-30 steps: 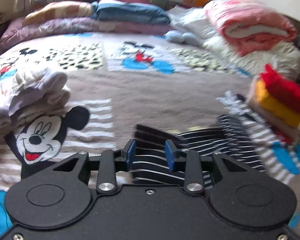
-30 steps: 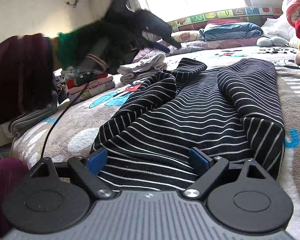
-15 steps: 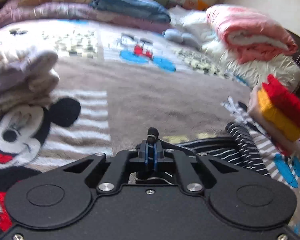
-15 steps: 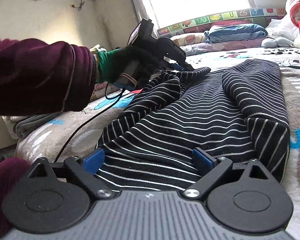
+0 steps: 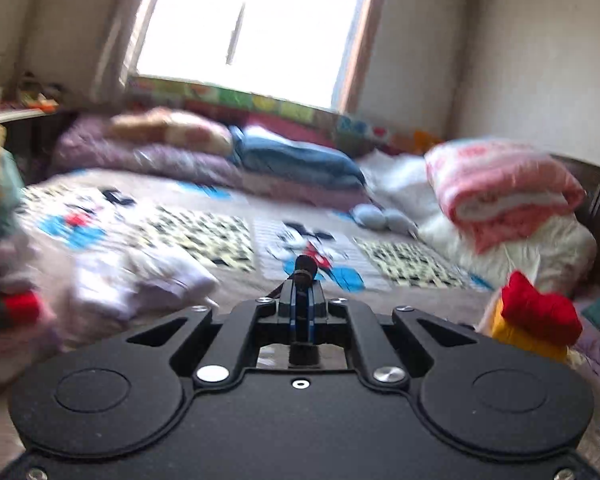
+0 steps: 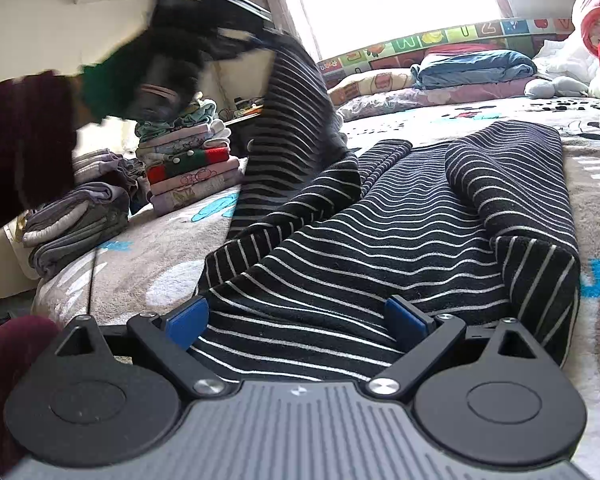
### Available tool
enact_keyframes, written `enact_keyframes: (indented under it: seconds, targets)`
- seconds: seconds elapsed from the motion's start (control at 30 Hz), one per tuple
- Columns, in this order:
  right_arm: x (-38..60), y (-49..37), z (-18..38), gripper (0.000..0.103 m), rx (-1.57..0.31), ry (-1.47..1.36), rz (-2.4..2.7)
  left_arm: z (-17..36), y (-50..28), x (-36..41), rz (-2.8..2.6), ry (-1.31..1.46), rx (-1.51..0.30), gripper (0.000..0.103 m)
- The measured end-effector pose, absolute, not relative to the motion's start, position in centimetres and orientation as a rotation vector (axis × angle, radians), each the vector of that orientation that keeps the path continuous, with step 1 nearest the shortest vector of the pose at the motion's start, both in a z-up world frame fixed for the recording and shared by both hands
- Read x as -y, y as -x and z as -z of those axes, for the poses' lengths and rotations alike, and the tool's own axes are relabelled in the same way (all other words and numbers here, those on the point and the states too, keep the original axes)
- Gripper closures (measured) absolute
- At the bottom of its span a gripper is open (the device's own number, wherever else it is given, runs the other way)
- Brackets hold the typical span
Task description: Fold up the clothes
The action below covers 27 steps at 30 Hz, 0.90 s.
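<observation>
A black garment with thin white stripes (image 6: 400, 232) lies spread on the bed. My left gripper (image 5: 302, 308) is shut on a pinch of its fabric (image 5: 305, 269), which pokes up between the blue pads. In the right wrist view the left gripper (image 6: 236, 42) is raised at the upper left and a sleeve or corner of the garment (image 6: 292, 120) hangs stretched from it. My right gripper (image 6: 296, 318) is open and low over the near edge of the garment, with one blue pad on each side of the cloth.
The bed has a Mickey Mouse blanket (image 5: 228, 240). Stacks of folded clothes (image 6: 188, 168) stand at its left side. Pillows and a pink rolled quilt (image 5: 500, 188) lie at the head. A red and yellow folded pile (image 5: 536, 320) sits at the right.
My left gripper shut on the striped fabric and has lifted it high, pulling one part of the garment up off the bed. My right gripper has stayed open over the near edge.
</observation>
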State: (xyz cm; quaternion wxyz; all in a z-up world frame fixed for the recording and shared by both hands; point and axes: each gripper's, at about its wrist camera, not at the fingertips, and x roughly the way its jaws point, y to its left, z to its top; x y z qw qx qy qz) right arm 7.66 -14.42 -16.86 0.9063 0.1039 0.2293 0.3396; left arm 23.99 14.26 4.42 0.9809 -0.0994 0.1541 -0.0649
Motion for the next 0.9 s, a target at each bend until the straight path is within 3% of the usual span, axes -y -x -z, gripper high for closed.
enact_keyframes:
  seconds: [0.23,0.6,0.9]
  targets:
    - [14.8,-7.5,17.0,0.009,-0.463,-0.224,-0.713,-3.4,-18.4,-20.4,-0.025,0.293,-0.266,0.1]
    - [15.4,-7.4,17.3,0.009,-0.441,-0.243,-0.735,2.8,-11.4,-28.5,-0.191,0.484,-0.232,0.1]
    - [15.8,-7.2,17.3,0.01,-0.441,-0.238,-0.745,9.2,-11.4,-33.2,-0.242,0.604,-0.22,0.1]
